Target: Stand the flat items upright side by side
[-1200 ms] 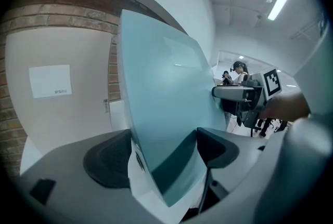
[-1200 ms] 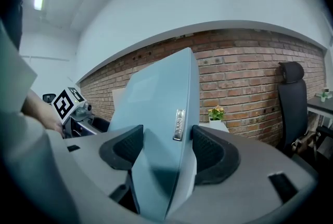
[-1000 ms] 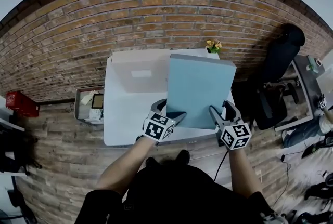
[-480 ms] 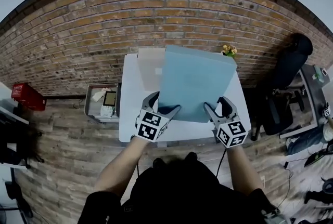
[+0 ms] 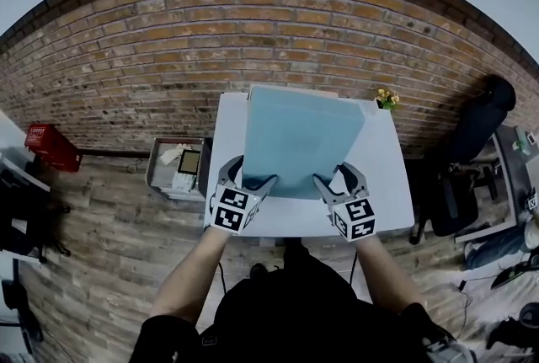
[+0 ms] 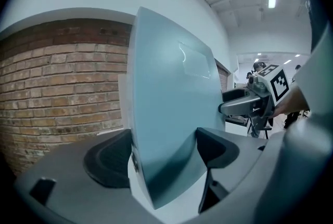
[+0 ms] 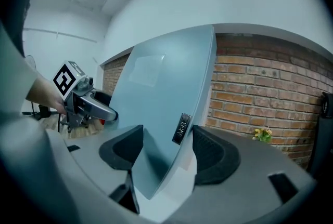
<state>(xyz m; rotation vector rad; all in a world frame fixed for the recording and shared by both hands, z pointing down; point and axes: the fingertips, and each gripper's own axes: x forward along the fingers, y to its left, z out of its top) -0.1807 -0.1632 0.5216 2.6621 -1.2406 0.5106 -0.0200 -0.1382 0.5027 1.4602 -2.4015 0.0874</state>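
Blue folder (image 5: pixel 299 138) held tilted over desk (image 5: pixel 392 205) middle, 12 o'clock from person. Left gripper (image 5: pixel 251 174) fingers pinch its 7 o'clock corner. Right gripper (image 5: pixel 338 178) fingers pinch 5 o'clock corner (spine label sits just there). Flowers (image 5: pixel 387 98) at desk's 1 o'clock corner.
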